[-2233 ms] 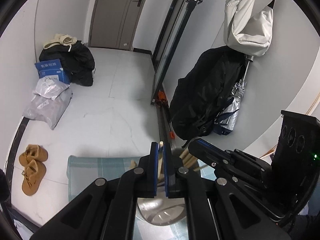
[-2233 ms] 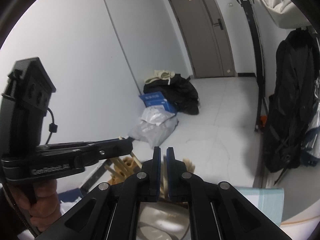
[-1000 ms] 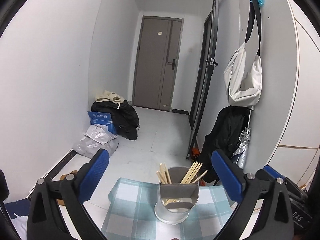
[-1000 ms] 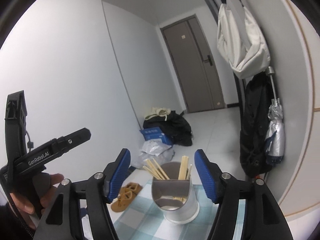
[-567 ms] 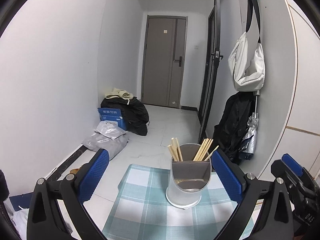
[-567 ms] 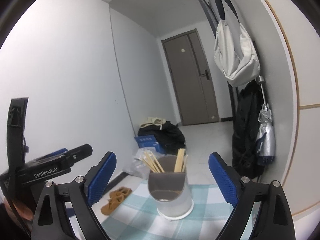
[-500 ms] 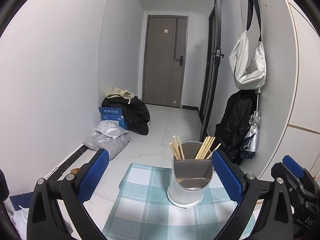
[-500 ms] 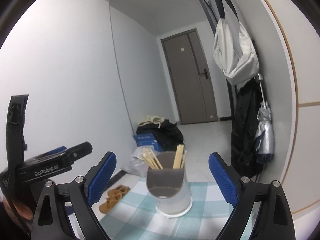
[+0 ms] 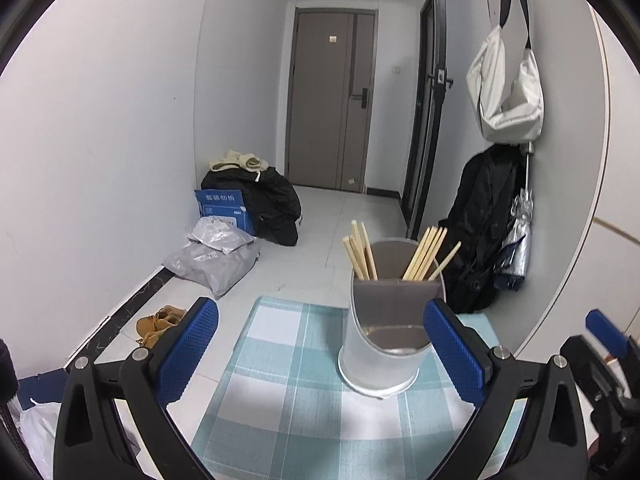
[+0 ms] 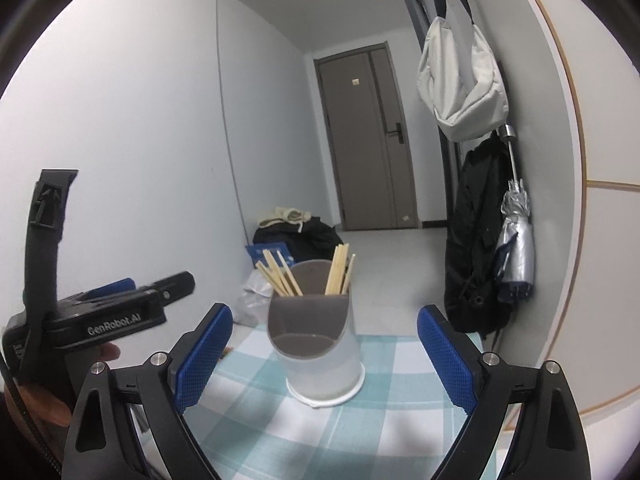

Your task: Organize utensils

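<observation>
A grey utensil holder (image 9: 386,332) stands upright on a teal checked cloth (image 9: 280,380). Several wooden chopsticks (image 9: 426,254) lean in its rear compartment, in two bunches; its front compartment looks empty. It also shows in the right wrist view (image 10: 320,340), with the chopsticks (image 10: 338,268) sticking up. My left gripper (image 9: 320,348) is open and empty, pulled back from the holder. My right gripper (image 10: 324,350) is open and empty, with the holder between and beyond its fingers. The left gripper's body (image 10: 116,316) shows at the left of the right wrist view.
The cloth (image 10: 384,416) covers a small table whose far edge lies just behind the holder. Beyond are a tiled floor, bags and a blue box (image 9: 224,208), brown shoes (image 9: 160,322), a black coat and umbrella (image 9: 486,236), a hanging white bag (image 10: 460,80).
Both grippers were shut on chopsticks over the holder; they let go, opened wide and drew back. The chopsticks now stand in the holder. Since half a second ago only a slight backward drift.
</observation>
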{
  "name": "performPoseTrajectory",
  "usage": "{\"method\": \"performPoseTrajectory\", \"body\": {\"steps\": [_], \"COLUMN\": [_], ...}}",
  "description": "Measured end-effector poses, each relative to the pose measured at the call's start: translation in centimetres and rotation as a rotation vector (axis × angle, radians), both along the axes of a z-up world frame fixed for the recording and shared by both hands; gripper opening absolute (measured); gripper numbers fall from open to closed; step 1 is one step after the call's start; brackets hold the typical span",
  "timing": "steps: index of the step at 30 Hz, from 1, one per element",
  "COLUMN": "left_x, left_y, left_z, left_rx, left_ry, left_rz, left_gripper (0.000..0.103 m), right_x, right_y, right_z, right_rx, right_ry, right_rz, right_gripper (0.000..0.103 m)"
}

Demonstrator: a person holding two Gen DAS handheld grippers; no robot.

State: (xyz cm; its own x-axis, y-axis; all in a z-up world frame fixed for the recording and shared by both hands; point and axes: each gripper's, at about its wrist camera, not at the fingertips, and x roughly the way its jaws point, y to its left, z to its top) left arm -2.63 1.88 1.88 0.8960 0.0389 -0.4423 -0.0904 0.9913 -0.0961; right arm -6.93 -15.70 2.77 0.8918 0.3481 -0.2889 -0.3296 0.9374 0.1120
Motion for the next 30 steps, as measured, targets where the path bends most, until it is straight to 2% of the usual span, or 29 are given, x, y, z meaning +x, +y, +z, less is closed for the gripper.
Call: {"method": "performPoseTrajectory", "body": {"steps": [10,30], "left_x": [-0.4,-1.0], "left_y": [-0.7,-0.6], "left_z": [-0.8,-0.8], "left_rx": [0.044,0.026], "left_ry": [0.013,0.018], "left_rz": [-0.037,-0.063], "left_gripper": [0.100,0.100], "right_x": [0.2,0.3], "right_y": [-0.4,-0.8], "right_z": [-1.0,-1.6], "right_rx": [0.007,0.014], "right_ry": [0.044,0.064], "right_rz": [-0.013,-0.035], "right_gripper": [0.094,0.094]}}
